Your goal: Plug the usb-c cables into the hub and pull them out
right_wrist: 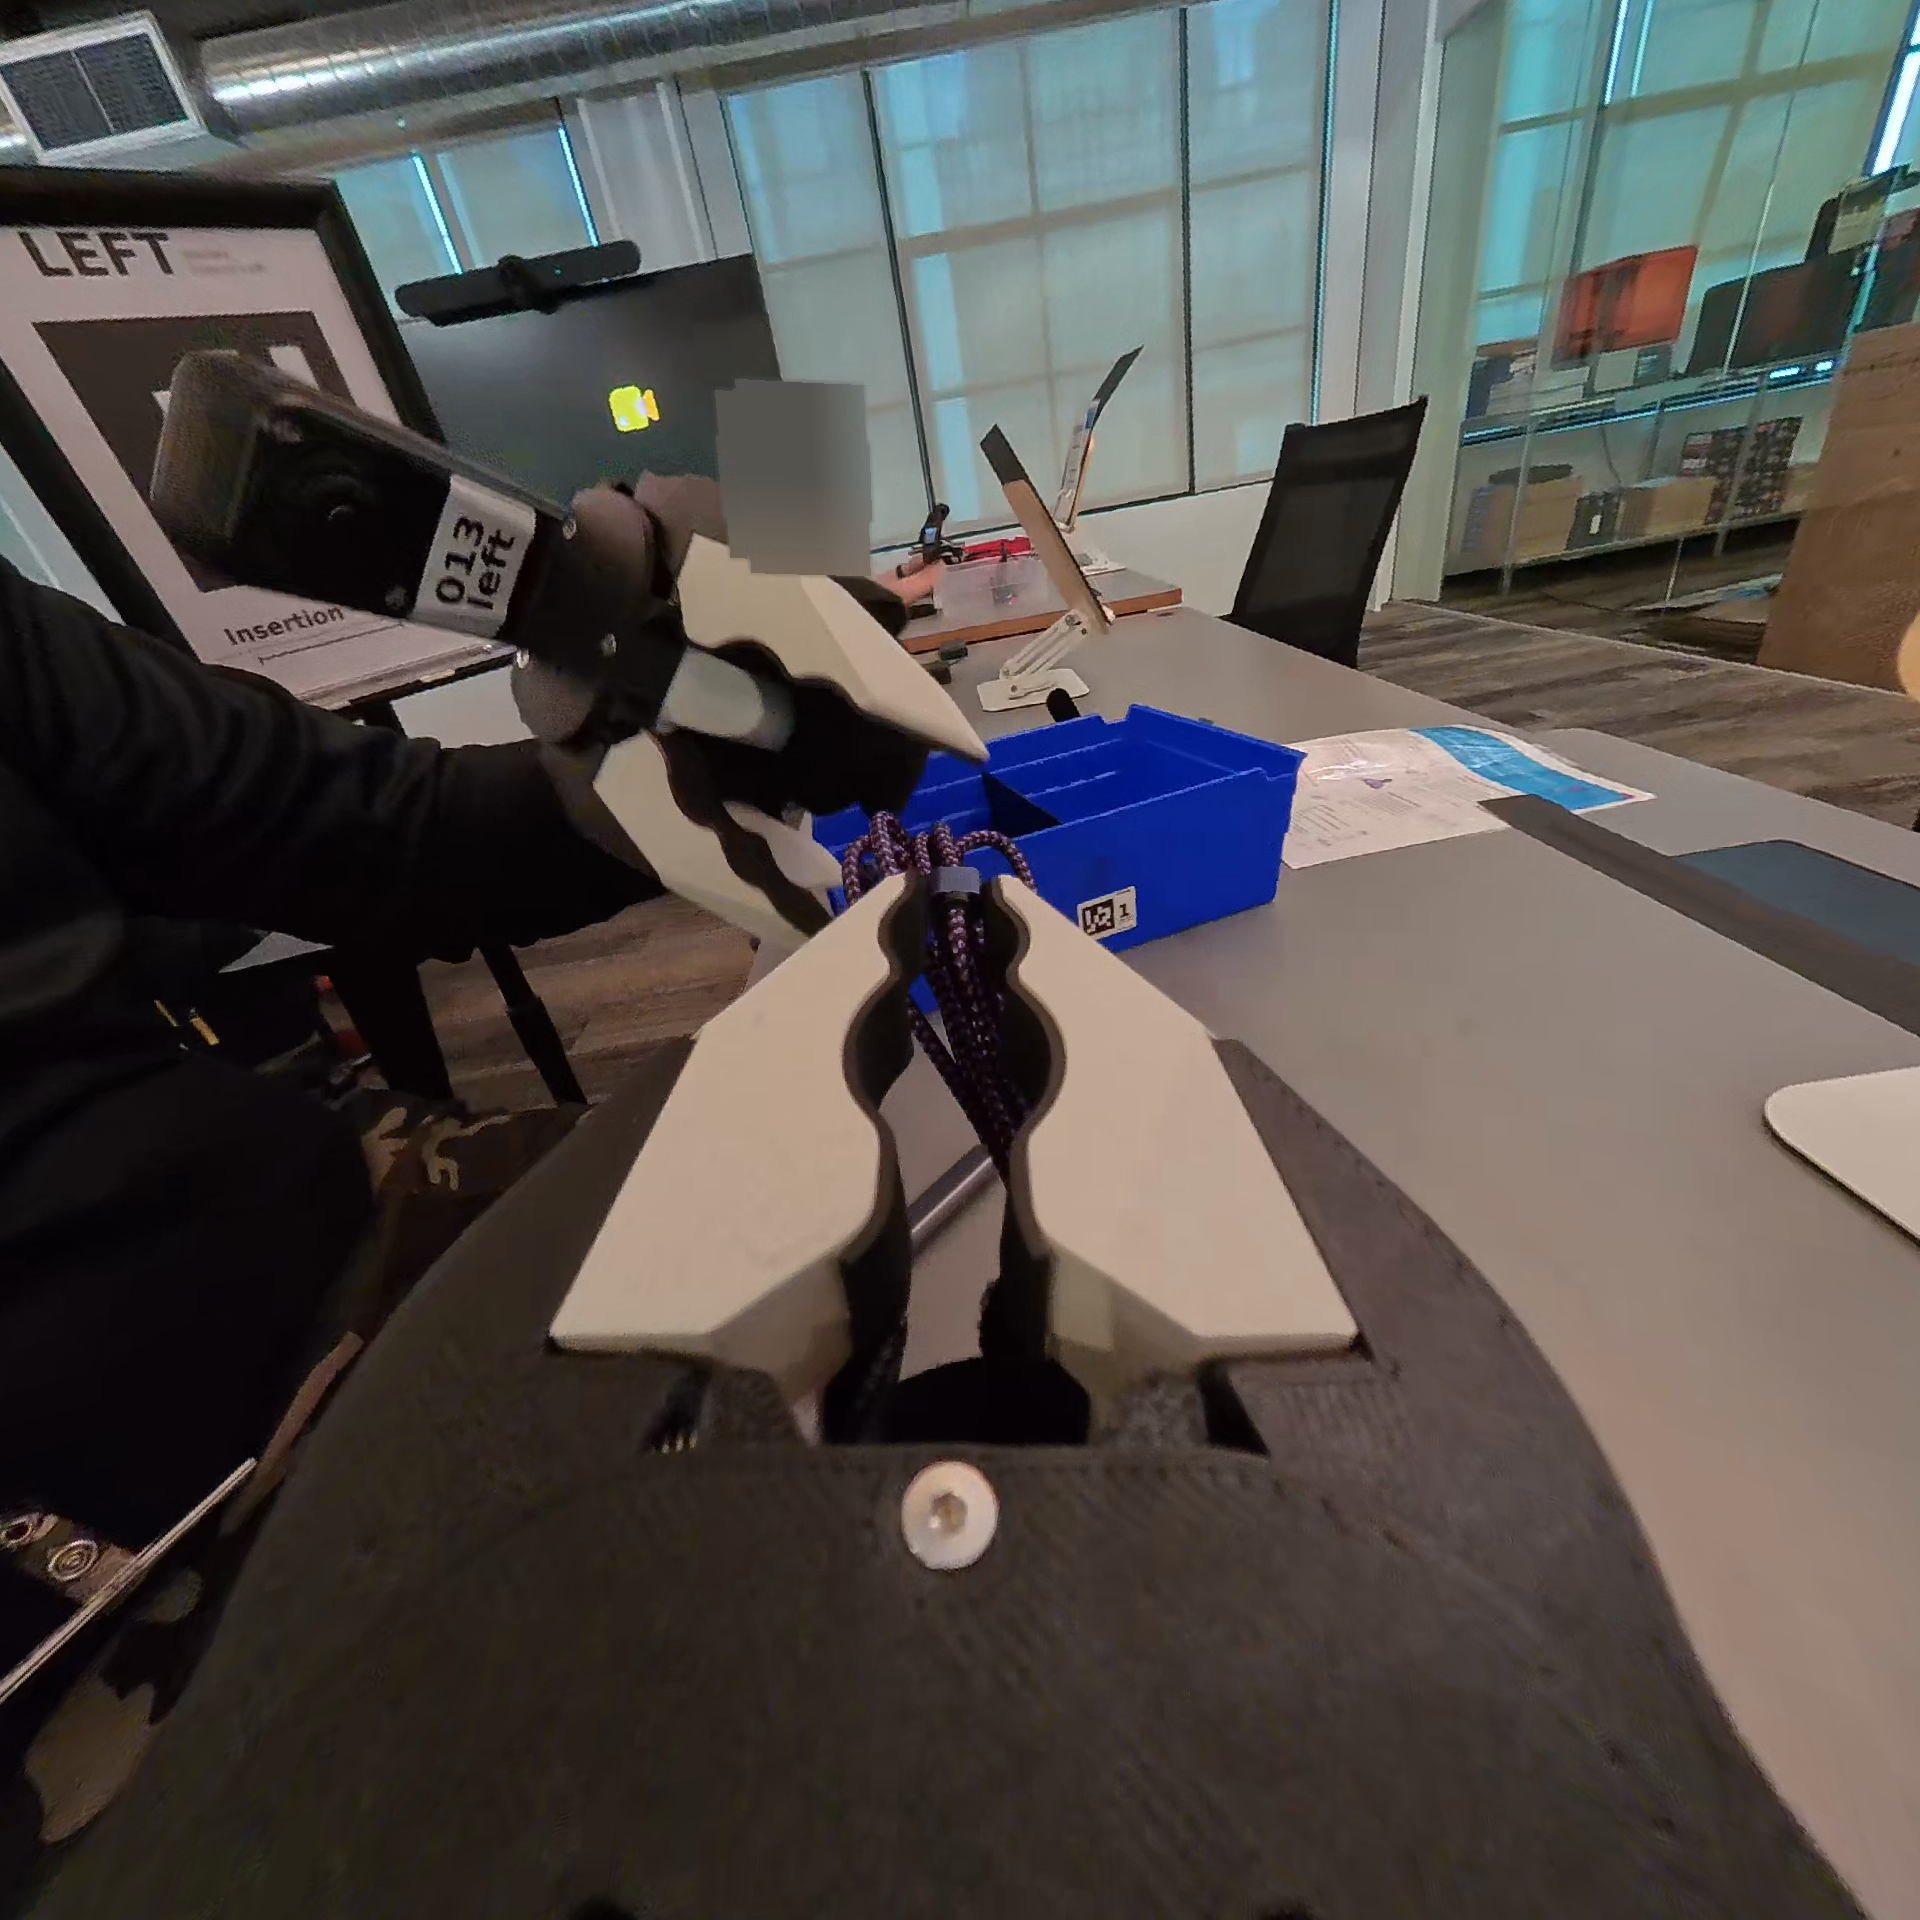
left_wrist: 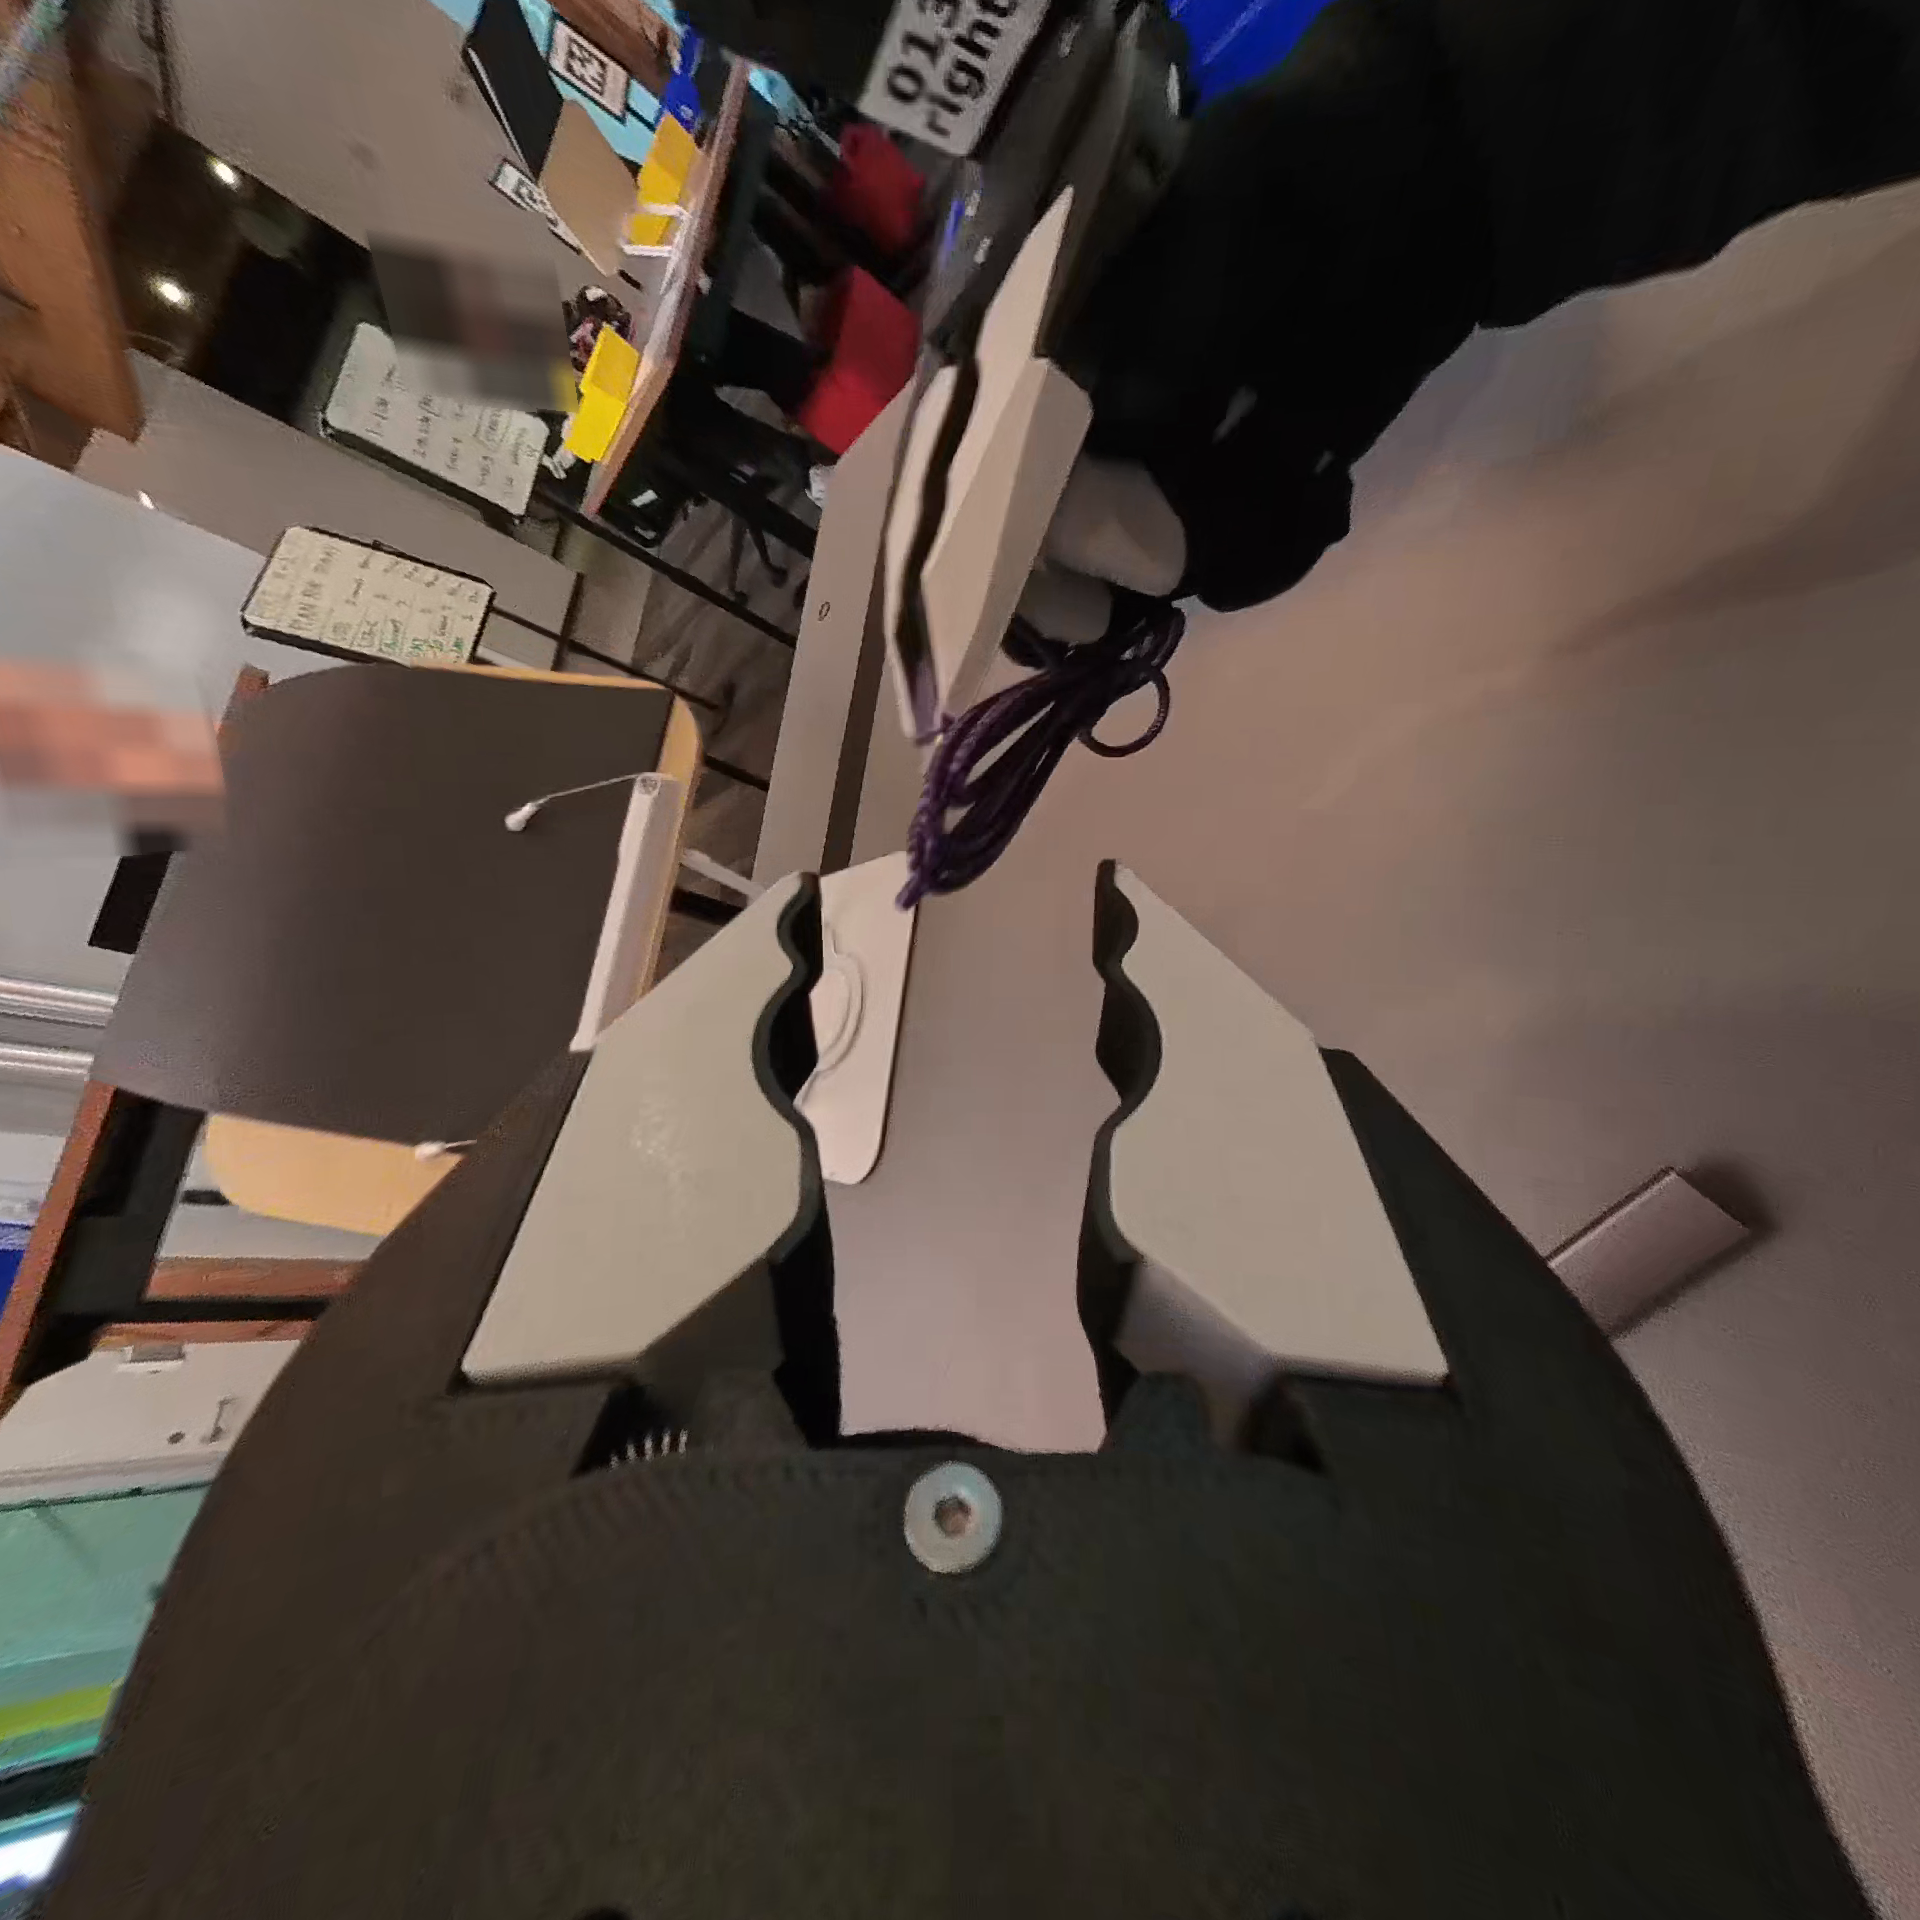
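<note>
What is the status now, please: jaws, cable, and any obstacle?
Right gripper shut on purple cable bundle, lifted off grey table. Left gripper open, empty. Hub not plugged; blue bin behind, not blocking.

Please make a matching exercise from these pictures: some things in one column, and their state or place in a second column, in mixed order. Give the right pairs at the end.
Things:
1. right gripper
2. left gripper
3. blue bin
4. purple cable

States or places:
A. stands on the grey table
B. coiled in a bundle, held between two fingers
C. open, nothing between its fingers
D. shut on the bundle

Pairs: 1-D, 2-C, 3-A, 4-B
</note>
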`<action>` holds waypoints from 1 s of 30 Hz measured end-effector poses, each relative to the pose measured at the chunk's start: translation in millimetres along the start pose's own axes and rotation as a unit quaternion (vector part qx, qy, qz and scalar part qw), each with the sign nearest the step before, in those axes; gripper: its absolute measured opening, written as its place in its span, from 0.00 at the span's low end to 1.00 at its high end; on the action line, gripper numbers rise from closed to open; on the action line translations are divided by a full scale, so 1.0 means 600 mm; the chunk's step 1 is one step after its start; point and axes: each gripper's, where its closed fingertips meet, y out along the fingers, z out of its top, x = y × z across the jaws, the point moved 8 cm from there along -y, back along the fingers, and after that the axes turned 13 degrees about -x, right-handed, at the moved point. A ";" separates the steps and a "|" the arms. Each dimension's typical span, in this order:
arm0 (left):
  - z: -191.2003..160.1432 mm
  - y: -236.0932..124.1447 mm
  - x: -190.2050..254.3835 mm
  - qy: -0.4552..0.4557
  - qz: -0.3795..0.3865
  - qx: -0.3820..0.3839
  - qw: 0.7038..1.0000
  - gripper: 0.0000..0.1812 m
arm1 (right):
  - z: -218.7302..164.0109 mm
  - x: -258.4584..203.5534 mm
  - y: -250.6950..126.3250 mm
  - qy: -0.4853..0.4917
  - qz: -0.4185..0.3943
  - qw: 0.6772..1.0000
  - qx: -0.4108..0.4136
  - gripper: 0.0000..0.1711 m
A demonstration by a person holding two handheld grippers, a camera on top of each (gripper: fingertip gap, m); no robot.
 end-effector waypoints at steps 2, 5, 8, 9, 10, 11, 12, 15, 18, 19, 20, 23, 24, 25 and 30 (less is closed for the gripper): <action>0.005 0.020 0.010 0.007 0.005 -0.015 1.000 0.26 | 0.004 -0.004 0.007 -0.002 0.008 1.000 0.005 0.03; 0.008 0.037 0.020 -0.018 0.010 -0.008 1.000 0.09 | 0.008 -0.007 0.016 0.001 0.020 1.000 0.020 0.03; 0.013 0.043 0.033 -0.044 -0.004 0.016 0.999 0.04 | 0.014 -0.005 0.008 0.008 0.028 0.998 0.055 0.04; 0.013 0.044 0.037 -0.047 -0.008 0.024 0.999 0.03 | 0.016 -0.005 0.002 0.009 0.034 0.997 0.070 0.04; 0.011 0.044 0.037 -0.043 0.000 0.028 0.999 0.03 | 0.018 -0.006 -0.003 0.008 0.039 0.996 0.083 0.04; 0.008 0.043 0.036 -0.050 -0.008 0.034 0.998 0.03 | 0.019 -0.007 -0.006 0.007 0.045 0.995 0.090 0.04; 0.005 0.043 0.031 -0.068 -0.026 0.045 0.996 0.03 | 0.021 -0.009 -0.006 0.005 0.049 0.995 0.092 0.04; -0.008 0.042 0.009 -0.148 -0.086 0.084 0.982 0.03 | 0.029 -0.017 -0.006 -0.001 0.067 0.992 0.103 0.04; -0.033 0.049 -0.016 -0.252 -0.168 0.143 0.942 0.03 | 0.040 -0.032 -0.005 -0.015 0.094 0.989 0.111 0.04; -0.042 0.052 -0.022 -0.279 -0.194 0.164 0.926 0.03 | 0.043 -0.037 -0.002 -0.018 0.103 0.988 0.111 0.03; -0.050 0.056 -0.029 -0.307 -0.212 0.178 0.911 0.03 | 0.045 -0.041 0.003 -0.021 0.106 0.988 0.105 0.03; -0.065 0.071 -0.042 -0.360 -0.270 0.215 0.867 0.03 | 0.043 -0.051 0.026 -0.033 0.116 0.990 0.075 0.03; -0.068 0.075 -0.045 -0.368 -0.288 0.220 0.856 0.03 | 0.042 -0.052 0.032 -0.035 0.117 0.990 0.068 0.04; -0.071 0.080 -0.049 -0.376 -0.300 0.223 0.848 0.03 | 0.039 -0.053 0.037 -0.036 0.115 0.991 0.058 0.04; -0.087 0.099 -0.076 -0.418 -0.321 0.235 0.817 0.02 | 0.024 -0.055 0.063 -0.043 0.115 0.992 0.013 0.04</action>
